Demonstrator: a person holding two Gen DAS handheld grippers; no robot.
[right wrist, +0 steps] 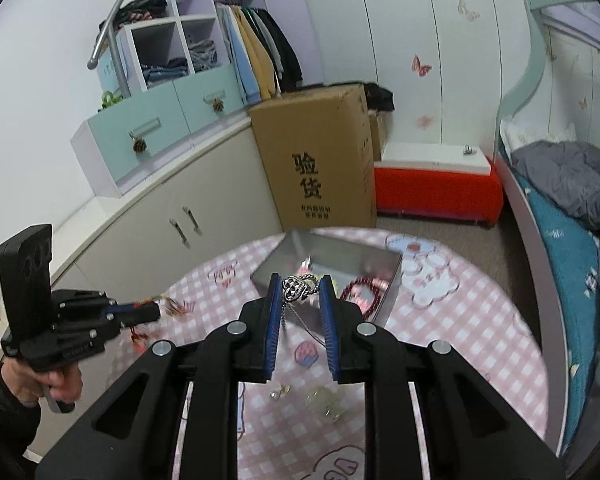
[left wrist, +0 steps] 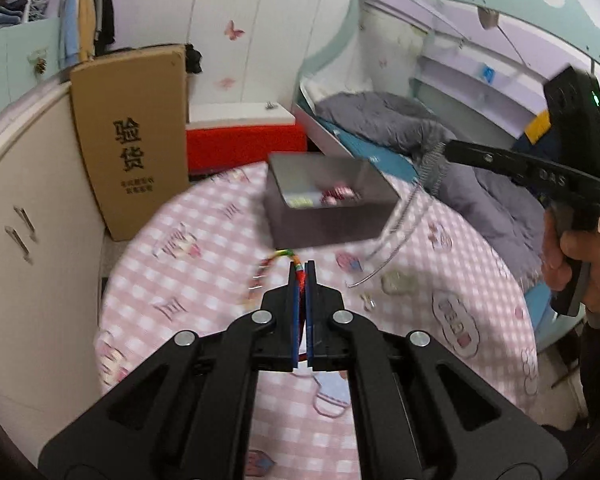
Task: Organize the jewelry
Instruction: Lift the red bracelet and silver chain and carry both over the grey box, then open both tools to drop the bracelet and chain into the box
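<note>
My left gripper (left wrist: 303,266) is shut on a multicoloured braided cord bracelet (left wrist: 269,270), which loops out to the left above the pink checked tablecloth (left wrist: 204,248). My right gripper (right wrist: 300,280) is shut on the silver pendant (right wrist: 297,289) of a necklace, and its chain (right wrist: 300,322) hangs down between the fingers. An open metal tin (right wrist: 394,280) lies just ahead with a red bead bracelet (right wrist: 360,292) inside. In the left wrist view the right gripper (left wrist: 440,151) hovers beside the tin (left wrist: 320,224), the chain (left wrist: 396,236) dangling. The left gripper (right wrist: 158,312) shows at the left of the right wrist view.
Small earrings (right wrist: 280,390) and a pale stone piece (right wrist: 324,400) lie on the round table's cloth. A tall cardboard box (right wrist: 320,160) and cream cabinets (right wrist: 172,232) stand behind the table. A red bench (right wrist: 436,188) and a bed (right wrist: 572,208) lie to the right.
</note>
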